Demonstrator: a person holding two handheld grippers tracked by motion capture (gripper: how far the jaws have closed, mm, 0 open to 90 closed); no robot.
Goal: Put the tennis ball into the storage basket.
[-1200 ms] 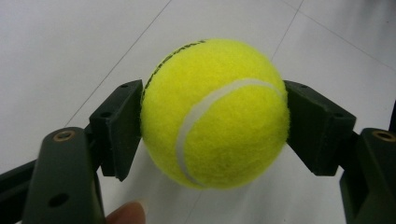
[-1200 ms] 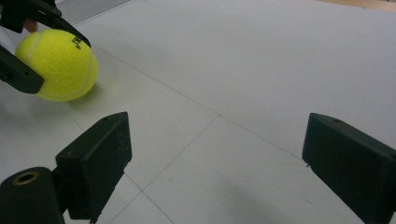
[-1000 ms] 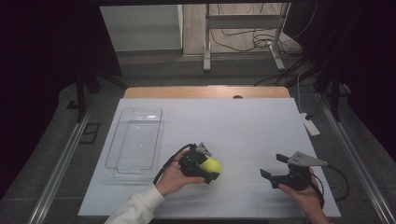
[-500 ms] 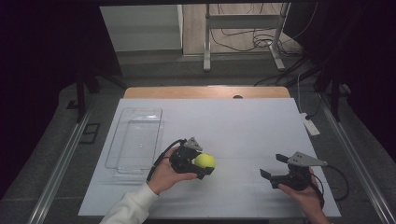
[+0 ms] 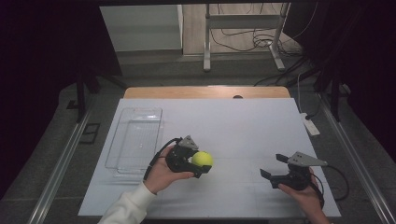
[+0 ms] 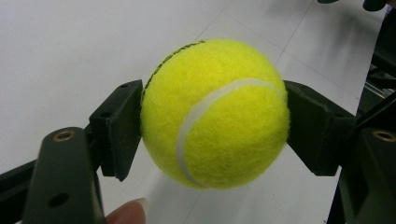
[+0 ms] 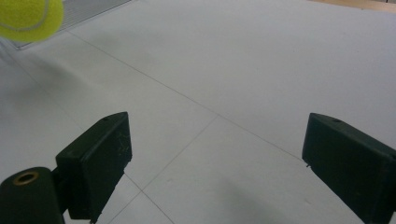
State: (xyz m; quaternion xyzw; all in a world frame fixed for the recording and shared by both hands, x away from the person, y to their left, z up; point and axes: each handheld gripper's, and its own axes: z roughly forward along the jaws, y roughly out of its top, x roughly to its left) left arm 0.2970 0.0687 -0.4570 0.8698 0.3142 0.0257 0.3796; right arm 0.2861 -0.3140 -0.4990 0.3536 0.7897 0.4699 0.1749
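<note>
One fuzzy yellow ball (image 6: 215,112), white seam, black print, clamped in left tongs (image 5: 198,163); right tongs (image 5: 273,168) spread, nothing between.

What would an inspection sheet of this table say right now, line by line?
Surface: white table, lit, with thin seam lines.
Job's things: ball, yellow, clamped off the table; clear tray at the left, nothing in it.
Clutter: small white device at the right edge.
Grippers: left gripper shut on the ball, pads on both sides; right gripper open, nothing between the jaws, low over the table.
Cables: one black cable trails from the left gripper, another from the right; more lie on the floor behind.
Surroundings: dark room, metal stand behind the table.
</note>
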